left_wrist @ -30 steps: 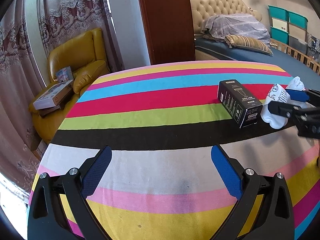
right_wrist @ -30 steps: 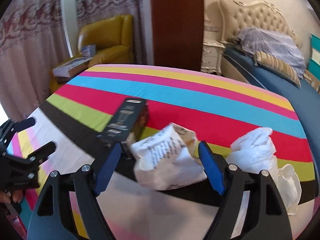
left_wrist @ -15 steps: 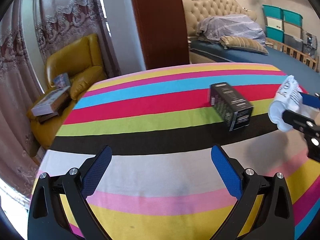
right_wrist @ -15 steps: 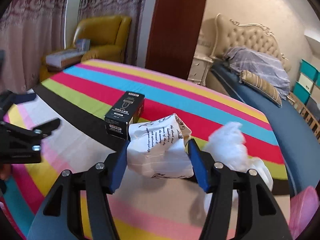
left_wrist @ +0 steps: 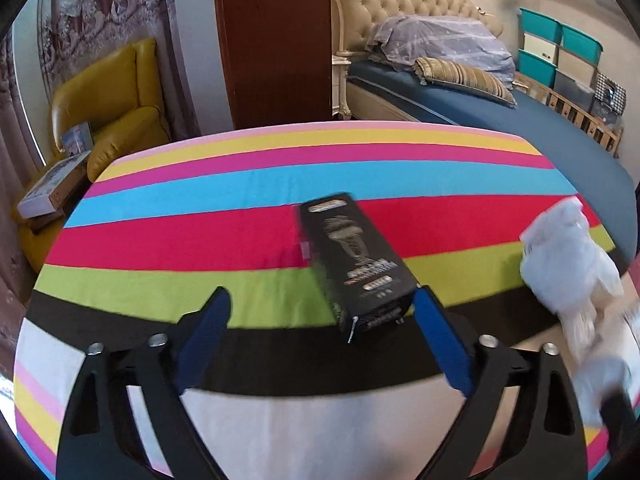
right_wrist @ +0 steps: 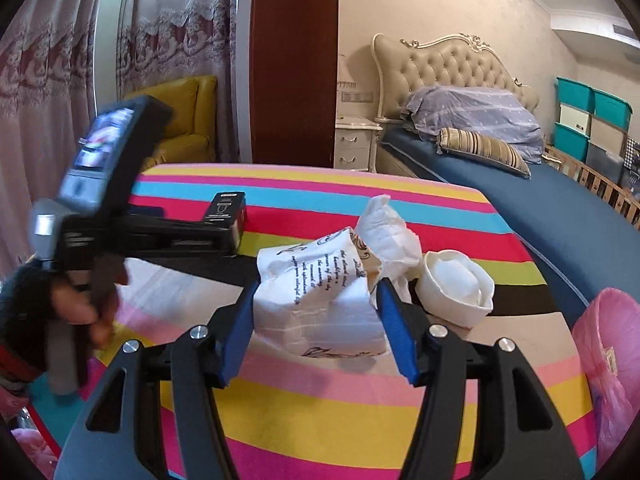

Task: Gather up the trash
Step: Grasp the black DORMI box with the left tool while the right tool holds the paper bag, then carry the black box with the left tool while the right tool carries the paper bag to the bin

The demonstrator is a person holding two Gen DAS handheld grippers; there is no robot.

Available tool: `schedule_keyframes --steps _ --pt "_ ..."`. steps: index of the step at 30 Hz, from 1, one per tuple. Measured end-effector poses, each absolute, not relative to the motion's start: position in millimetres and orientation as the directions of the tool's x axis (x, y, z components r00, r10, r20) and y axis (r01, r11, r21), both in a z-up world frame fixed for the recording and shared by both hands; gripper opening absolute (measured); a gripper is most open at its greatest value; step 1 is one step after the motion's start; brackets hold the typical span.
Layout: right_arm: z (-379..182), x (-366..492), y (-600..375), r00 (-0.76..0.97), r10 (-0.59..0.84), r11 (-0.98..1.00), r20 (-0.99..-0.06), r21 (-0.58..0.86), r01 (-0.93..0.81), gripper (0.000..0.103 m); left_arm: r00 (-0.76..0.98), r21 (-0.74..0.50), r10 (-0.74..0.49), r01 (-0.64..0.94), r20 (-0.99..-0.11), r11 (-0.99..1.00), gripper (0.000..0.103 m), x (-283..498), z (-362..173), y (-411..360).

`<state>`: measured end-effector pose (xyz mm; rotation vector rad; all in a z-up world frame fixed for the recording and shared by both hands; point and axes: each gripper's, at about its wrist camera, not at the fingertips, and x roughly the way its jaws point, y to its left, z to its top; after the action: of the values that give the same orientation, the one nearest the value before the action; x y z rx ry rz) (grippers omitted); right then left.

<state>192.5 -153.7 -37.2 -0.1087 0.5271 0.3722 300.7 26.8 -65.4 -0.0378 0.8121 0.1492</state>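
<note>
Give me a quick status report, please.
Right gripper clamped on printed paper bag. Left gripper closing around black box, pads not touching. Nothing blocking.

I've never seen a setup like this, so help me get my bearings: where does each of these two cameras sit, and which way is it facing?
Left wrist view: sits on the left gripper, looking along its closing blue-padded fingers at the black cardboard box on the rainbow-striped tablecloth.
Right wrist view: sits on the right gripper, clamped on the white printed crumpled paper bag; the person's left hand shows holding the other gripper.
Shared: box, tablecloth, yellow leather armchair, blue bed.
</note>
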Motion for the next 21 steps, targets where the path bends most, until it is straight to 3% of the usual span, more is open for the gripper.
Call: schedule_keyframes --steps 5,7,8,10,16,21 --pt "-38 196 -155 0.801 0.316 0.932 -0.509 0.009 -0.363 0.058 0.655 0.021 0.105 -0.134 -0.749 0.991 0.081 326 -73 15" --pt "-38 195 -157 0.803 0.316 0.933 -0.506 0.013 -0.359 0.058 0.647 0.007 0.09 -0.131 -0.757 0.991 0.07 329 -78 14" --pt "-39 195 -158 0.803 0.317 0.933 -0.505 0.015 -0.359 0.058 0.638 0.006 0.088 -0.13 -0.765 0.992 0.056 330 -81 15" --pt "-39 196 -159 0.803 0.316 0.934 -0.506 0.017 -0.357 0.058 0.632 -0.032 0.059 -0.131 -0.773 0.991 0.048 328 -82 19" --pt "-40 193 -158 0.803 0.314 0.935 -0.507 0.016 -0.355 0.058 0.697 -0.049 0.046 -0.116 -0.716 0.992 0.04 286 -66 28" --pt "-40 195 -154 0.799 0.303 0.937 -0.519 0.008 -0.35 0.058 0.738 -0.021 0.051 -0.088 -0.673 0.996 0.04 237 -59 32"
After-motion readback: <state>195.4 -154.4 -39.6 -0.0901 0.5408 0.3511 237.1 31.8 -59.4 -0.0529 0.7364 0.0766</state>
